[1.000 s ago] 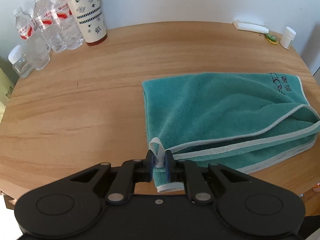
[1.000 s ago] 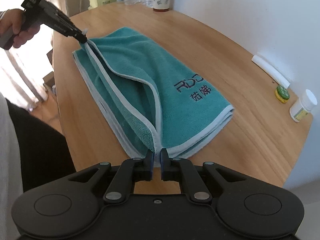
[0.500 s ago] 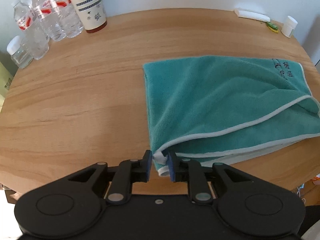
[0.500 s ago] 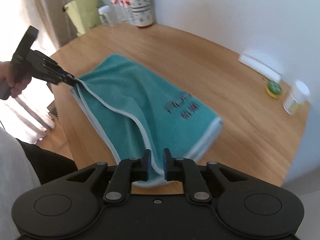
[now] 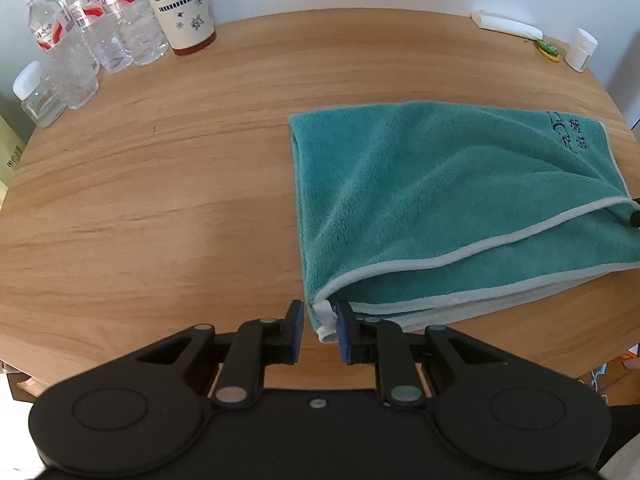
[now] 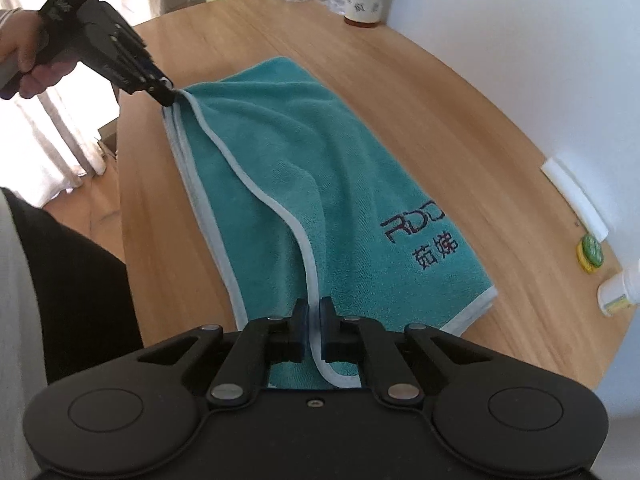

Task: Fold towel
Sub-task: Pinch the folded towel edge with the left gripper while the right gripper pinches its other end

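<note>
A teal towel [image 5: 440, 184] with pale trim lies folded in half on the round wooden table [image 5: 160, 200]; dark lettering marks its far right end. My left gripper [image 5: 318, 330] is open, its jaws apart around the towel's near left corner, which rests loose between them. In the right wrist view the towel [image 6: 288, 168] runs away from me, and my right gripper [image 6: 315, 322] is shut on the trimmed edge of the top layer at the near end. The left gripper [image 6: 166, 94] shows there at the towel's far corner.
Several water bottles [image 5: 92, 36], a patterned cup [image 5: 184, 4] and a small jar [image 5: 36, 96] stand at the table's back left. A white strip [image 5: 506, 24], a green lid [image 5: 548, 48] and a white pot [image 5: 582, 50] sit at the back right.
My left gripper has opened and let go of the towel corner, which has dropped to the table. The right gripper has closed on the top layer's edge and lowered it.
</note>
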`<state>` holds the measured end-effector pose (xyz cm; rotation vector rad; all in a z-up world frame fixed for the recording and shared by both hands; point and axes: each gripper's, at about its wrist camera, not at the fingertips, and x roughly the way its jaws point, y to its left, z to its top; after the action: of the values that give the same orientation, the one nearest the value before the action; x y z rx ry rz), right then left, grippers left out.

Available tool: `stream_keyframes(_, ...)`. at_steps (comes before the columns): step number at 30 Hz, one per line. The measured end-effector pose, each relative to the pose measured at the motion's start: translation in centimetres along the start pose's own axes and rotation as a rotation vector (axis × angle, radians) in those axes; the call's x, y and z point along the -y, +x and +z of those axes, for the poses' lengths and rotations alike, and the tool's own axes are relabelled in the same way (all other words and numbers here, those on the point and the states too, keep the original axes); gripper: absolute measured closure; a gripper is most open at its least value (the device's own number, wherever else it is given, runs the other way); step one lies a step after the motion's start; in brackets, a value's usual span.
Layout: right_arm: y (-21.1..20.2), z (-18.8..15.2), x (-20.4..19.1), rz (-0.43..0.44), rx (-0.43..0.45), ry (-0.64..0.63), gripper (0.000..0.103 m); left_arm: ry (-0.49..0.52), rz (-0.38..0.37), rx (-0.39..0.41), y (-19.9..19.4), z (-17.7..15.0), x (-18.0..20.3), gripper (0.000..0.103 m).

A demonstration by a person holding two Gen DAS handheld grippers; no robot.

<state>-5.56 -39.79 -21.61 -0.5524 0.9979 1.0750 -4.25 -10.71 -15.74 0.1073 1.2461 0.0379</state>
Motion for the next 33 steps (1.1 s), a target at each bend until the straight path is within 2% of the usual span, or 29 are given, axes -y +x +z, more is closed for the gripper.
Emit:
stream_keyframes(12,-1.2,-1.4,-1.1,0.051,-0.039,-0.052,0.099,0.024,0.008,-0.017,-0.1,0.2,0.1,0.085)
stream_keyframes(15,-0.5,-1.8,-2.0,0.009,-0.062,-0.111,0.099,0.048,0.018,-0.020,-0.3,0.1,0.4,0.085)
stream_keyframes(18,0.3,-2.2,-2.1,0.003,-0.087,-0.116,0.097,0.074,0.038,-0.012,-0.7,0.1,0.6,0.083)
stream_keyframes(21,0.2,-2.2,-2.1,-0.003,-0.095,-0.129,0.093,0.171,0.089,0.023,-1.7,0.1,1.1,0.079)
stream_keyframes(23,-0.4,-2.0,-1.5,0.009,-0.089,-0.089,0.093,0.234,0.117,0.047,-2.1,0.3,1.7,0.079)
stream_keyframes(24,-0.6,-2.0,-1.2,0.021,-0.086,-0.070,0.093,0.240,0.119,0.049,-2.1,0.3,1.7,0.079)
stream_keyframes(27,-1.6,-1.3,-0.8,0.023,-0.051,-0.037,0.093,0.346,0.141,0.096,-2.8,1.0,3.1,0.079)
stream_keyframes(29,-2.2,-0.3,-0.7,0.041,-0.018,-0.020,0.092,0.377,0.150,0.106,-2.9,1.2,3.5,0.074)
stream_keyframes(30,-2.2,0.0,-0.8,0.043,-0.009,-0.020,0.092,0.438,0.164,0.117,-2.7,1.3,4.1,0.073)
stream_keyframes(33,-1.9,1.5,-2.1,0.073,0.009,-0.056,0.091,0.527,0.167,0.126,-2.2,1.3,5.2,0.073)
